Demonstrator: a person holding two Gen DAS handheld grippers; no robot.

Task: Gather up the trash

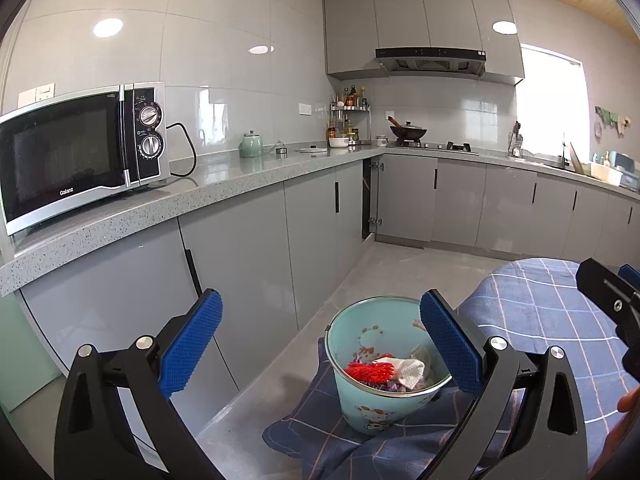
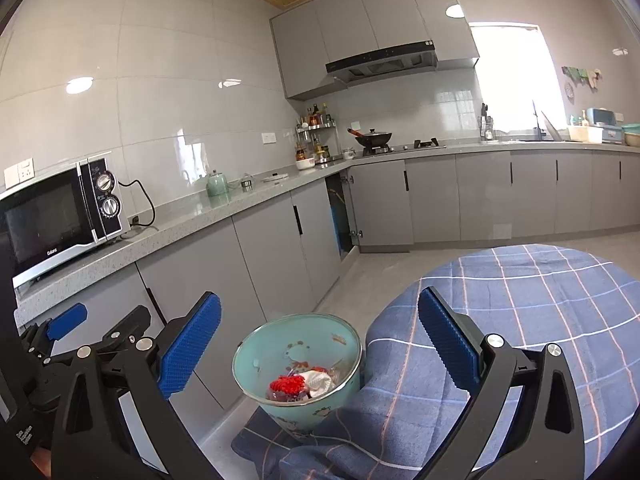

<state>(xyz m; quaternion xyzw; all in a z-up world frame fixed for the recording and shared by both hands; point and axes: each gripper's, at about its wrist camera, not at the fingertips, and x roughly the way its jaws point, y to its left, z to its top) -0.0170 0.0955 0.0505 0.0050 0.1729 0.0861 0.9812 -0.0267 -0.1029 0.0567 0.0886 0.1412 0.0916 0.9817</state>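
A light teal trash bucket [image 1: 362,404] with cartoon prints stands on the floor against a blue plaid cloth. It holds trash: a red mesh piece [image 1: 370,372], a crumpled white tissue [image 1: 412,372] and other scraps. The bucket also shows in the right wrist view [image 2: 264,356], with the red piece [image 2: 286,385] and tissue [image 2: 318,384] inside. My left gripper [image 1: 320,344] is open and empty, above and in front of the bucket. My right gripper [image 2: 320,344] is open and empty, above the bucket too. The left gripper shows at the left of the right wrist view [image 2: 92,326].
A round table under a blue plaid tablecloth [image 2: 540,320] stands right of the bucket. Grey cabinets [image 1: 256,240] and a speckled counter [image 1: 224,184] run along the left, with a microwave [image 1: 76,152] and a green teapot [image 1: 251,145]. A corner cabinet door [image 1: 370,200] stands ajar.
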